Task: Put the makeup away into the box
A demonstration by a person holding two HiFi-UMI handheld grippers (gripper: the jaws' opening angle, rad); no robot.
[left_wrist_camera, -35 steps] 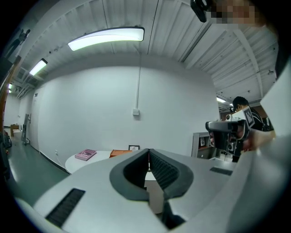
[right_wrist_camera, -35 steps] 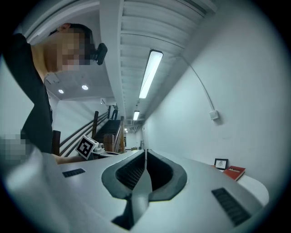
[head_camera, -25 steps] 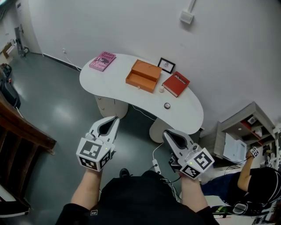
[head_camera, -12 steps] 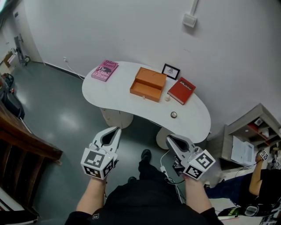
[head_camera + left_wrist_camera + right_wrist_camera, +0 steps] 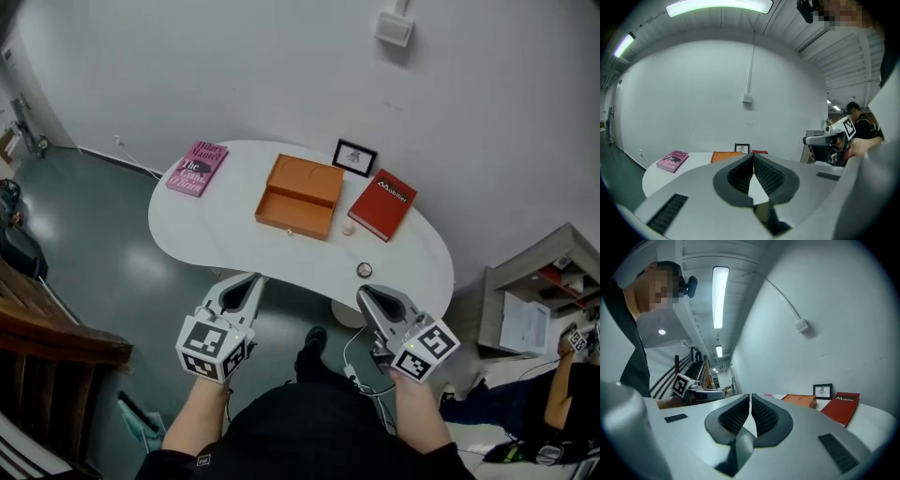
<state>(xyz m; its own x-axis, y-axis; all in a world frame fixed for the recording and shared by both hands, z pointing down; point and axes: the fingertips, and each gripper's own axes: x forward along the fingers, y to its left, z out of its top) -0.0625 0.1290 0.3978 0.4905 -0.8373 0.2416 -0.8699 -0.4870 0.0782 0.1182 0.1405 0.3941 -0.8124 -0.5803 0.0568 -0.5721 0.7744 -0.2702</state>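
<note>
The left tongs and the right tongs are held side by side in front of a white kidney-shaped desk, with their tips seen at its near edge. In each gripper view the jaws are pressed together with nothing between them, as they were in both earlier frames.

A second ago the tongs were seen well short of the desk, over the grey floor. Since then the desk has been brought closer, and its front edge is now met by the tips in the head view.

A small round dark-lidded makeup pot is seen near the desk's front edge, just ahead of the right tongs. A small cream-coloured makeup piece lies between the near corners of an open orange rectangular box and a red hardback book. Both pieces are outside the box and apart from the tongs.

A pink paperback book lies at the desk's left end, and a black-framed picture is stood by the wall behind the box. The arrangement on the desk is unchanged from the earlier frames.
</note>
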